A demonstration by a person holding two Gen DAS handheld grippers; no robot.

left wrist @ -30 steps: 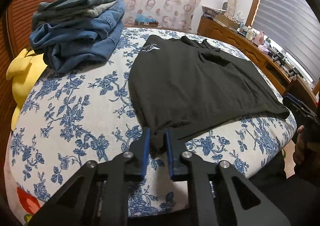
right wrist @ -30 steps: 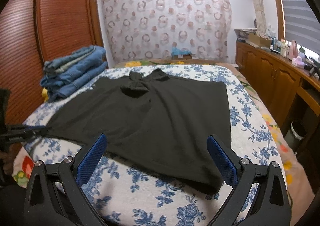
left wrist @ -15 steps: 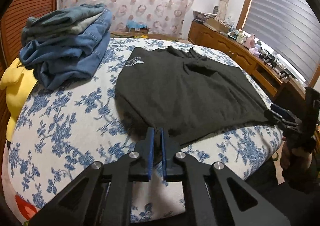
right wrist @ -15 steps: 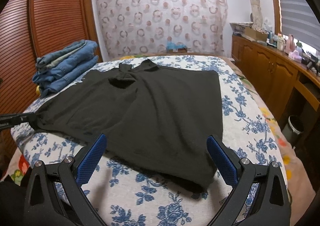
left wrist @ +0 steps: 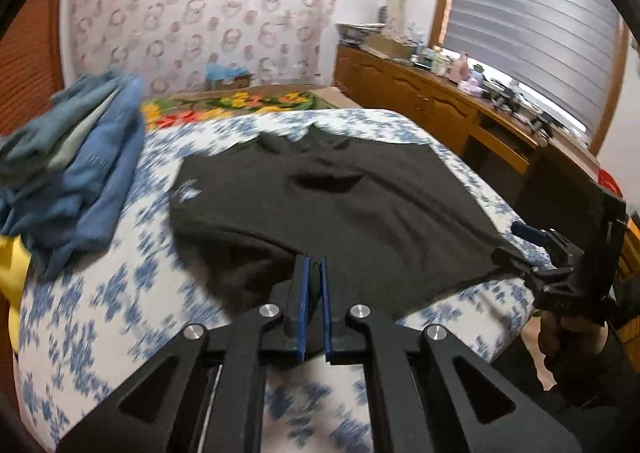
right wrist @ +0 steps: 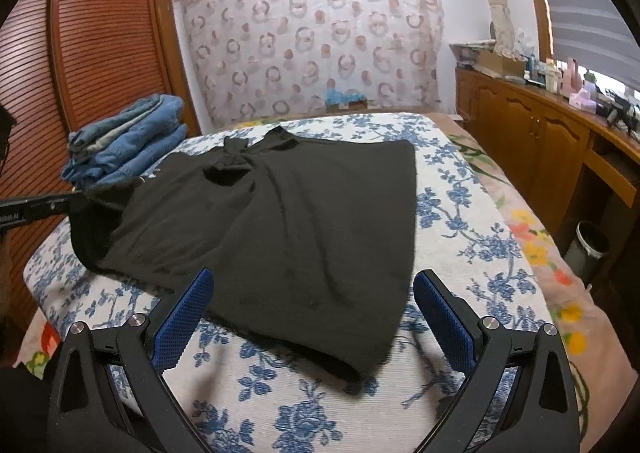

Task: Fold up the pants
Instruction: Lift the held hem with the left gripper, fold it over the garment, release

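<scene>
black pants (right wrist: 288,221): 1 | jeans pile (right wrist: 124,145): 1 | grippers: 2, left (left wrist: 314,285), right (right wrist: 312,305) | bin (right wrist: 592,249): 1 | bed (right wrist: 460,189): 1

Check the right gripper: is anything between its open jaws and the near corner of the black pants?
Nothing visible. The right gripper hangs open over the black pants, bare bedspread around; the left gripper already pinches the other corner.

Left gripper (left wrist: 314,273) angled downward, blue pads (left wrist: 305,293) clamped together on a pinch of dark cloth, black linkage arms drawn in close; right gripper (right wrist: 312,293) tilted down too, blue pads (right wrist: 188,313) spread wide with nothing pressed between them; a hand (left wrist: 560,337) wrapped around the right gripper's handle, dark sleeve below.
</scene>
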